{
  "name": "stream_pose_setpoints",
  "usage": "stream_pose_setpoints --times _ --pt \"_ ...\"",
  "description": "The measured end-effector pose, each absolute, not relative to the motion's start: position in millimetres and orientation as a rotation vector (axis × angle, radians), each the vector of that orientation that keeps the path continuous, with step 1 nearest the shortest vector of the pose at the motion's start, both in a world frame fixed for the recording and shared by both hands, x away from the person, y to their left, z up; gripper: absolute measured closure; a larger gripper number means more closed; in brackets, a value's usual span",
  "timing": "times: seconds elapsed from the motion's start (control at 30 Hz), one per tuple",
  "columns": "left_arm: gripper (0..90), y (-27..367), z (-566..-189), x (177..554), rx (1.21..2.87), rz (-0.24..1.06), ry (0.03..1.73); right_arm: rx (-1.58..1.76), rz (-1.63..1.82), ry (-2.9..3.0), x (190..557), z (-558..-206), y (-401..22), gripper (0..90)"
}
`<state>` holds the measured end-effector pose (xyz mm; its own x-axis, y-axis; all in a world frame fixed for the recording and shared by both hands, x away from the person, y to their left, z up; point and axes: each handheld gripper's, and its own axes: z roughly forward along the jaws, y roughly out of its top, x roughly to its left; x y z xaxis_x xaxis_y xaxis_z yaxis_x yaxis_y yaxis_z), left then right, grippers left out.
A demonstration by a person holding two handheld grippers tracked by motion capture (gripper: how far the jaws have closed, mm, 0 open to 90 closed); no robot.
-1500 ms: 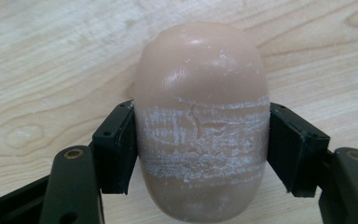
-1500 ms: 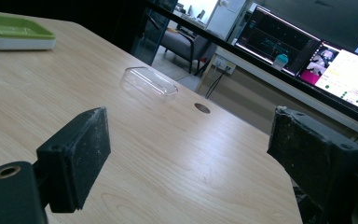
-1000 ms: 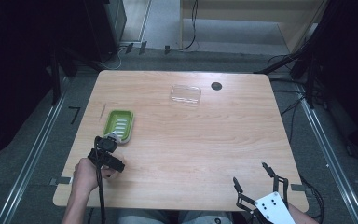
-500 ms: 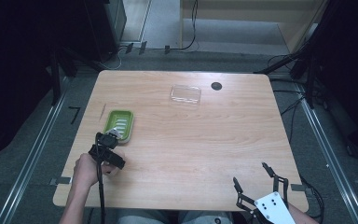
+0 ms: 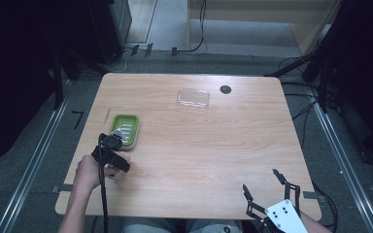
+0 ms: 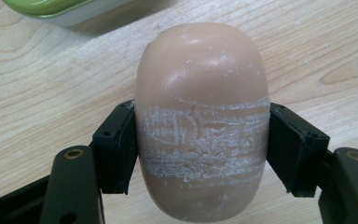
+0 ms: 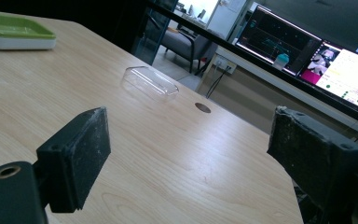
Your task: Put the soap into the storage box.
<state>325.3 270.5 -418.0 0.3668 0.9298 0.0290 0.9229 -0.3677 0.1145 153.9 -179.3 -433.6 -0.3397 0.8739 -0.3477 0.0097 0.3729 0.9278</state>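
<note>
A: Wooden table (image 5: 199,141) is seen under dim light, dark floor around it. What is gripped?

B: Beige soap bar (image 6: 200,121) is pinched by the left gripper (image 6: 200,154), pads pressed on both sides, just above the wood, near the green soap dish (image 5: 125,129).

A: Right side?

B: Right gripper (image 7: 186,154) is held with jaws spread wide, nothing between them, at the near table edge. Clear lid (image 5: 193,98) is left lying far off beside a dark hole (image 5: 225,89).

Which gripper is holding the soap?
The left gripper, near the green soap dish: it is shut on the tan soap. The right gripper is open with nothing between its pads.
</note>
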Motion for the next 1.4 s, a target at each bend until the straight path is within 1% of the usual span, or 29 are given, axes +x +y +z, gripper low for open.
stream_pose_setpoints --times 0.5,0.6,0.73,1.4 --pt "33.5 273 -407 332 2.511 0.126 1.703 0.79 1.113 1.661 154 -434 -179 13.2" --pt "33.5 274 -404 335 2.513 0.146 1.705 0.788 1.113 1.663 154 -434 -179 13.1" --pt "33.6 274 -401 338 2.52 0.135 1.693 0.788 1.112 1.664 154 -434 -179 13.1" --pt "33.6 266 -388 355 2.512 0.17 1.66 0.786 1.108 1.669 155 -434 -179 13.1"
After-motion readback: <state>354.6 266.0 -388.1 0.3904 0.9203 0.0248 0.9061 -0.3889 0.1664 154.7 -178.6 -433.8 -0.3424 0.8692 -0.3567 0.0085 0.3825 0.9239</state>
